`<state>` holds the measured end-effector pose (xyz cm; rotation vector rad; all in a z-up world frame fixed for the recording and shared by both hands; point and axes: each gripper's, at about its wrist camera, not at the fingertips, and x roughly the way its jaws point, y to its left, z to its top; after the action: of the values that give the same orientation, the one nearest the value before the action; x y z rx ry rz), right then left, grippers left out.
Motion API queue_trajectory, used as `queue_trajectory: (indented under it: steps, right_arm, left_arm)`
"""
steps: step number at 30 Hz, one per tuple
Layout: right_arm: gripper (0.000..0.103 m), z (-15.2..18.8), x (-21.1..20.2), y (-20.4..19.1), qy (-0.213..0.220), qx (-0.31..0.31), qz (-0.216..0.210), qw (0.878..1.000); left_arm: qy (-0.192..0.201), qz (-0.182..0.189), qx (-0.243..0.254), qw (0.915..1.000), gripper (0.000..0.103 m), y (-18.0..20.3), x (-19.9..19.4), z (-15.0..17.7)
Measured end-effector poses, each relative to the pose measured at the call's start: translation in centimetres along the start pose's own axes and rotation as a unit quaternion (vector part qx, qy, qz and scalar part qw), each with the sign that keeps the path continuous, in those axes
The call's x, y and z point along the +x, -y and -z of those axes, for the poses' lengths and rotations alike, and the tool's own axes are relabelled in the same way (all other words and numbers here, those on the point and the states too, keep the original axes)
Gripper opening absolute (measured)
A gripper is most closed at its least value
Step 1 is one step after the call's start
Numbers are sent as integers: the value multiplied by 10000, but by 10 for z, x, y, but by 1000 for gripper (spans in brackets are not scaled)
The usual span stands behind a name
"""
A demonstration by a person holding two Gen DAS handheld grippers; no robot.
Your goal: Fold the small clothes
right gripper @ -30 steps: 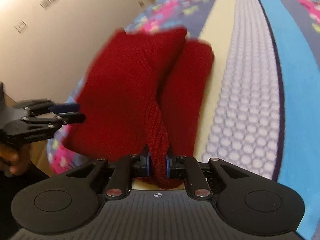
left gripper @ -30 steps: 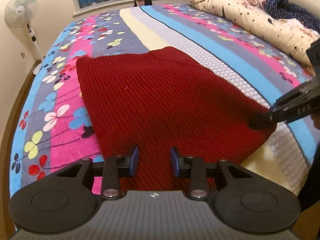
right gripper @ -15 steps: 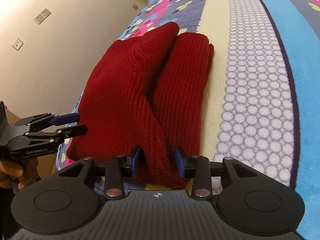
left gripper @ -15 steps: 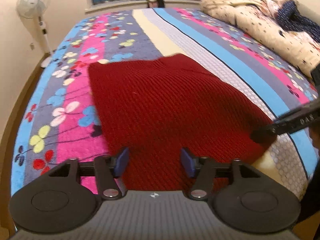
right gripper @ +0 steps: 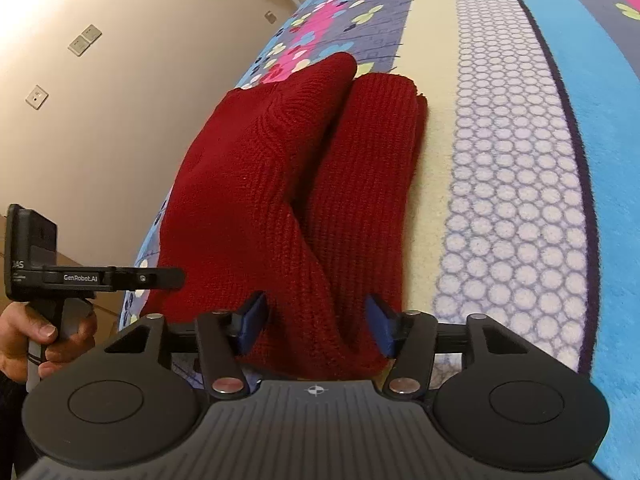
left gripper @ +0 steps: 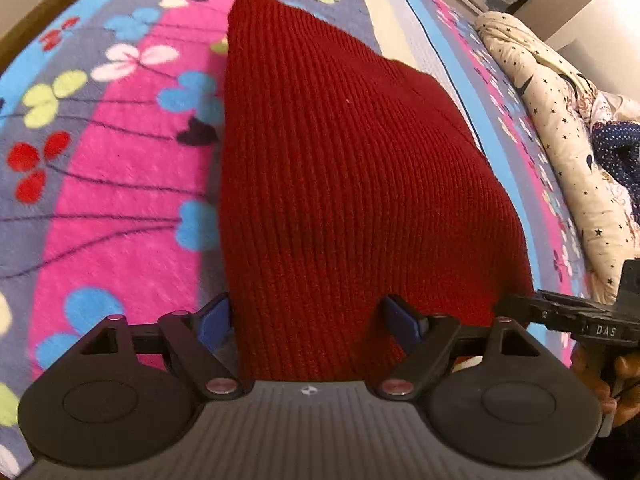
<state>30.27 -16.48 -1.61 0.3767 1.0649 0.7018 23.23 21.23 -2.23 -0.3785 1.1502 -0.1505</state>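
Both hand-held grippers are letting go. Left hand-held gripper [left gripper: 306,318] has its jaws opening wide, where a second ago they stood narrow, and the near edge of the red knitted garment [left gripper: 344,184] lies between the blue pads without being pressed. Right hand-held gripper [right gripper: 316,326], which was pinching a ridge of the knit a second ago, is opening too; the ridge now sits loose between its pads. The garment lies flat on the patterned bed cover [right gripper: 520,160], doubled over, one layer resting on another near the bed's edge. That suggests this fold is laid down and released. On the side of the other device the words "GenRobot.AI" [right gripper: 80,278] can be read, and the letters "DAS" [left gripper: 606,330] in the left view.
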Motion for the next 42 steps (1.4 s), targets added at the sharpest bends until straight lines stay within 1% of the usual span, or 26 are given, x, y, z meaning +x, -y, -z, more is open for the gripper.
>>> queue_trajectory:
  steps: [5,7,9,10,12,13,16,20,21,22,23,24,25,26,28,29,31,32,33,35,36,37,38,39,40,42]
  right_arm:
    - [58,-2,-5,7,95,177,21,9998]
    - [67,-4,-9,7,173,133,173,9996]
    - [68,-5,-14,7,270,48,346,9990]
    - [68,-5,-16,8,312,70,347,9989]
    - [68,-6,-16,13,307,124,356,9988]
    - [68,-5,-14,14,214,134,399,9989]
    - [68,0,-4,18,-26,211,491,9986]
    - [67,6,5,18,-155,274,375,9988]
    - [63,6,7,18,-184,295,315,9989]
    - [51,8,8,17,-195,295,225,9991]
    - [48,9,8,14,-142,238,249,9993]
    - [34,9,6,11,-54,123,262,9996]
    - [28,8,0,8,92,55,253,9996]
    - [27,6,-10,6,368,51,244,9990]
    - [26,3,-27,6,821,93,218,9963]
    - [26,3,-30,4,847,12,266,9961]
    - [29,10,-15,-2,391,-244,471,9978]
    - [30,16,-6,-4,174,-352,642,9972]
    - [33,18,-4,-6,151,-387,750,9963]
    - [36,19,-11,-7,302,-310,796,9959]
    - [41,19,-17,-7,429,-246,804,9955]
    - [49,21,-24,-8,543,-216,867,9945]
    - [52,24,-32,-8,641,-240,969,9929]
    - [55,27,-38,-10,758,-330,1099,9905]
    - [56,28,-43,-14,872,-464,1210,9877]
    - [57,37,-53,-28,1174,-885,1471,9781]
  left_arm:
    - [95,163,117,9998,62,4,-1,3]
    - [225,379,87,9990,52,8,-7,6]
    - [284,682,162,9971,51,13,-11,7]
    - [262,647,268,9972,51,15,-10,7]
    - [117,202,507,9984,53,17,0,8]
    - [57,114,470,9988,56,16,3,8]
    - [105,92,459,9988,57,18,-2,9]
    - [126,21,519,9986,58,19,-3,12]
    - [114,33,497,9987,58,18,-3,12]
    - [126,42,476,9988,56,17,-3,12]
    - [170,67,483,9987,53,17,-4,11]
    - [273,135,521,9982,49,20,-10,12]
    - [406,246,554,9973,47,23,-16,13]
    - [572,422,567,9959,47,23,-23,13]
    - [600,598,546,9949,47,22,-25,12]
    - [448,445,596,9962,47,23,-18,13]
    - [81,2,734,9973,50,25,-2,18]
    - [95,-10,795,9968,50,26,-3,19]
    - [180,25,848,9962,51,28,-7,19]
    - [380,-14,833,9958,52,30,-17,22]
    - [471,-93,872,9950,52,33,-21,26]
    - [593,-227,994,9930,55,39,-26,31]
    - [753,-405,1188,9892,59,46,-32,38]
    - [943,-611,1418,9835,68,56,-38,45]
    - [1254,-861,1766,9725,79,70,-45,55]
    - [1756,-1134,2318,9500,87,90,-57,75]
